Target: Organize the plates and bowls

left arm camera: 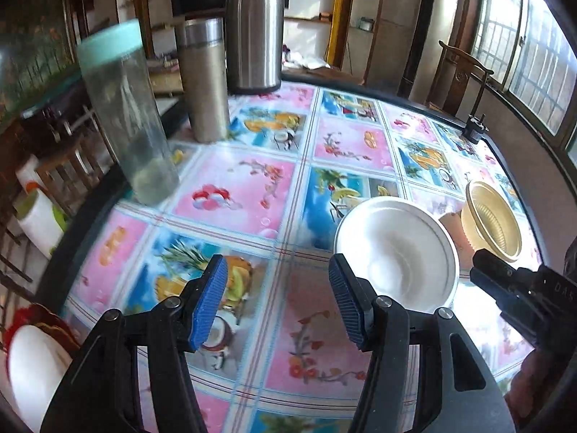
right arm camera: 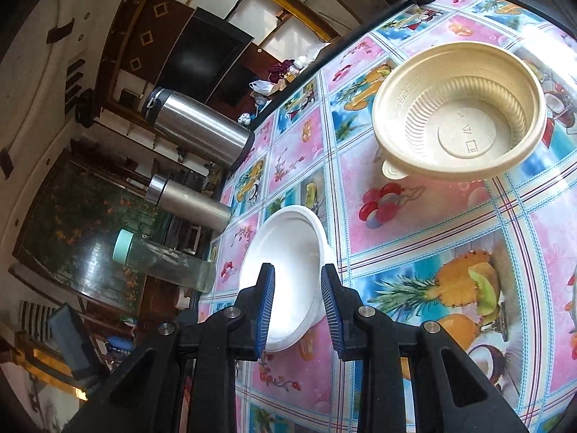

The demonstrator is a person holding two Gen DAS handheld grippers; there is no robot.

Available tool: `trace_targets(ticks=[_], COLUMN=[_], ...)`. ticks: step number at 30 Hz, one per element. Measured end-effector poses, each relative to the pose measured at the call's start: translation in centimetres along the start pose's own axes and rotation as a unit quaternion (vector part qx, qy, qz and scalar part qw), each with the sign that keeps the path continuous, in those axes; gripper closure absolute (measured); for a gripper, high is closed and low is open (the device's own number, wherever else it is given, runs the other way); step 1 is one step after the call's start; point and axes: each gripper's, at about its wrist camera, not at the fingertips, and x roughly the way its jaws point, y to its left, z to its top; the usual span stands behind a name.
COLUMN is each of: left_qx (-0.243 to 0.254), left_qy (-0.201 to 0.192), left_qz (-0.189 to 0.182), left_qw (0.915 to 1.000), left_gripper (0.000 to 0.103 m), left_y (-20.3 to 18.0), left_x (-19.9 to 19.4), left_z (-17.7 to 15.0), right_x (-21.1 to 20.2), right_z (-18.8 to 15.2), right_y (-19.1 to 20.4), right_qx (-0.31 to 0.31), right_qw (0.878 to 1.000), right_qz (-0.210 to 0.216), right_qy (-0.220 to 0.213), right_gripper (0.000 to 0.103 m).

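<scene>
A white bowl (left arm camera: 396, 252) (right arm camera: 288, 252) stands on the table with the fruit-print cloth (left arm camera: 252, 195). Just beyond it is a tan ribbed plastic bowl (left arm camera: 492, 220) (right arm camera: 458, 108), empty and upright. My right gripper (right arm camera: 297, 306) is turned on its side and open. Its fingers straddle the white bowl's near rim, one over the inside and one outside. In the left wrist view, my right gripper (left arm camera: 483, 263) shows at the bowl's right edge. My left gripper (left arm camera: 279, 299) hangs wide open above the cloth, left of the white bowl, holding nothing.
Along the table's far-left side stand two steel flasks (left arm camera: 252, 32) (left arm camera: 203, 79) and a clear bottle with a mint lid (left arm camera: 126, 115). A small black object (left arm camera: 476, 128) sits at the far edge. A white plate-like thing (left arm camera: 29, 371) shows at the lower left, and a wooden chair (left arm camera: 458, 75) stands behind.
</scene>
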Motion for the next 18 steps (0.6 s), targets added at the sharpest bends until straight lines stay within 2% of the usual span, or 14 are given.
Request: trace_targets(ticks=[2, 5, 13, 18], left_qx=[-0.031, -0.059, -0.084, -0.09], left_qy=[0.025, 0.033, 0.08, 0.09], left_qz=[-0.028, -0.045, -0.1, -0.127], left_qw=[0.9988, 0.9967, 0.9882, 0.9836], left_gripper=[0.046, 0.046, 0.046, 0.046], left_y=[0.7, 1.3, 0.3, 0.3], left_x=[1.5, 2.5, 5.2, 6.2], left_z=[0.2, 0.4, 0.9, 0.8], right_x=[0.4, 0.6, 1.8, 2.0], right_z=[0.1, 0.0, -0.4, -0.4], right_y=[-0.3, -0.6, -0.5, -0.6], right_qx=[0.007, 0.011, 0.013, 0.016], right_qw=[1.0, 1.0, 1.0, 1.0], right_qz=[0.003, 0.002, -0.01, -0.015], right_qy=[0.003, 0.0, 0.003, 0.002], right_gripper=[0.073, 0.073, 0.073, 0.073])
